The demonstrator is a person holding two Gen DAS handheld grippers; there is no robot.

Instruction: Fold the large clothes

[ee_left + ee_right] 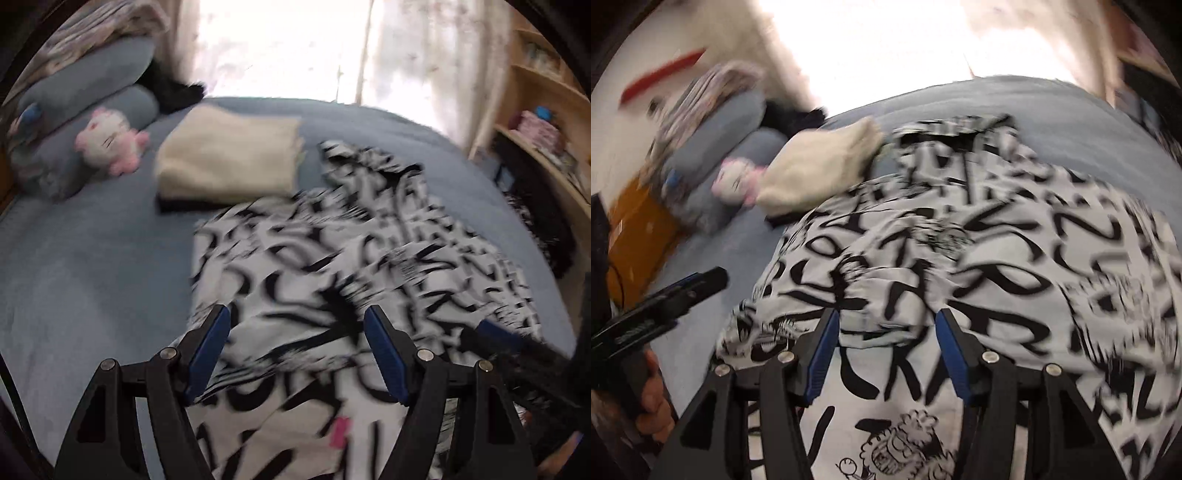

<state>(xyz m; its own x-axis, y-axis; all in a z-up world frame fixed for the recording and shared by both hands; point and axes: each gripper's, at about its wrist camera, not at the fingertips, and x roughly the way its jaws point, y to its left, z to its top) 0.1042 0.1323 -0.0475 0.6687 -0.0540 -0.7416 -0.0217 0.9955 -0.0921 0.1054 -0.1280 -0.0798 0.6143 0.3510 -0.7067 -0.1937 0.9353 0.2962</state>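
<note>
Listing what we see on the bed (92,266), covered in a blue-grey sheet:

Item one, a black-and-white printed garment (351,266), white cloth with heavy black lettering and cartoon figures. We find it spread rumpled over the near and right part of the bed, with folds bunched across its middle. A small pink tag (340,432) shows on it close to the left camera.

Item two, the left gripper (297,317). We note its jaws standing wide apart, blue pads facing each other, nothing between them; the printed cloth lies under it. In the right wrist view we see it from the side, low at the left, over bare sheet beside the garment's edge.

Item three, the right gripper (886,319). We record its jaws also spread and released, poised over a bunched fold of the garment. We cannot tell whether the tips touch the cloth; the frame is blurred.

Item four, a folded cream garment (229,155), lying flat just beyond the printed one, on top of something dark (177,205) that shows along its near edge.

Item five, a pink and white plush toy (110,142), resting against blue pillows (92,85) at the far left.

Item six, pale curtains (406,48) before a bright window past the bed, and wooden shelves (535,110) at the right.
</note>
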